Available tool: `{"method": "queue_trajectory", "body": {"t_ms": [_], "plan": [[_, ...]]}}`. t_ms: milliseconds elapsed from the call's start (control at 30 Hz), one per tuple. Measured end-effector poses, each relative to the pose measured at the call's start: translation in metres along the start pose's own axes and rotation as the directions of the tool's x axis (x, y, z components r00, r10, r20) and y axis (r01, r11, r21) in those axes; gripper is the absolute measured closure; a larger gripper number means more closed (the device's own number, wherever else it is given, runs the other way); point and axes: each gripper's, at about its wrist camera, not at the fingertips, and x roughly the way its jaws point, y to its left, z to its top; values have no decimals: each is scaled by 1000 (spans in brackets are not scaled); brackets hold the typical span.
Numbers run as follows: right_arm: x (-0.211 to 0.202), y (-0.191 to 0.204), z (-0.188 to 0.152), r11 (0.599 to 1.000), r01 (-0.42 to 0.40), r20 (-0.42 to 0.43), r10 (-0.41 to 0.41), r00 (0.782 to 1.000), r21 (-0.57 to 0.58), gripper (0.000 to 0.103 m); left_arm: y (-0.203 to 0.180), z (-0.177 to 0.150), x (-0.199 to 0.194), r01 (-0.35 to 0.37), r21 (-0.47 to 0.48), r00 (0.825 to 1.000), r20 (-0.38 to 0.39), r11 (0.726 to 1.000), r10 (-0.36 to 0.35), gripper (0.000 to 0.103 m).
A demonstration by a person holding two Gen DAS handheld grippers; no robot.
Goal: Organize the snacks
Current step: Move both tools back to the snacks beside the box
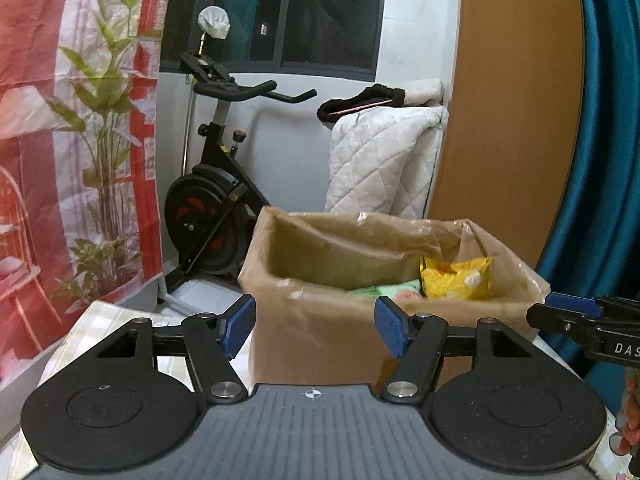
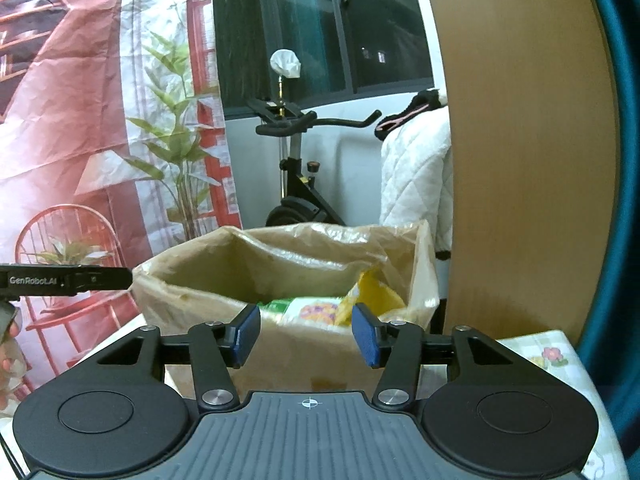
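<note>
Before the lined box [image 1: 320,320], both grippers [image 1: 316,326] [image 2: 306,334] point slightly downward (jaws apart, empty).

Snack packets [image 1: 456,278] in box [image 1: 320,332] on table [image 1: 100,320]

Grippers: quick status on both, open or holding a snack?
Left gripper: open, holding nothing.
Right gripper: open, holding nothing.

Brown box [image 1: 320,332], yellow packet [image 1: 456,280], blue-padded black left gripper [image 1: 316,326].
</note>
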Motion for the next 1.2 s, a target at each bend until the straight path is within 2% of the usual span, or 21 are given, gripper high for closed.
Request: {"method": "queue_trajectory", "body": {"t_ms": [200,467,900,1067,1200], "plan": [[-9,7,-23,1000,-6,-41,7,999,25,55,15,-23,-15,-13,-43,999,-31,999,11,35],[-1,19,-54,999,-23,-122,27,992,37,55,40,-46,-27,-59,-76,996,-78,995,53,35],[20,27,-87,999,-13,-210,23,977,45,55,92,-75,-37,-158,-135,977,-167,978,135,35],[28,28,-100,999,-10,-242,22,970,52,55,105,-81,-32,-174,-154,969,-204,973,141,35],[33,31,-110,999,-8,-265,18,964,42,55,108,-93,-26,-163,-169,962,-245,972,118,35]]}}
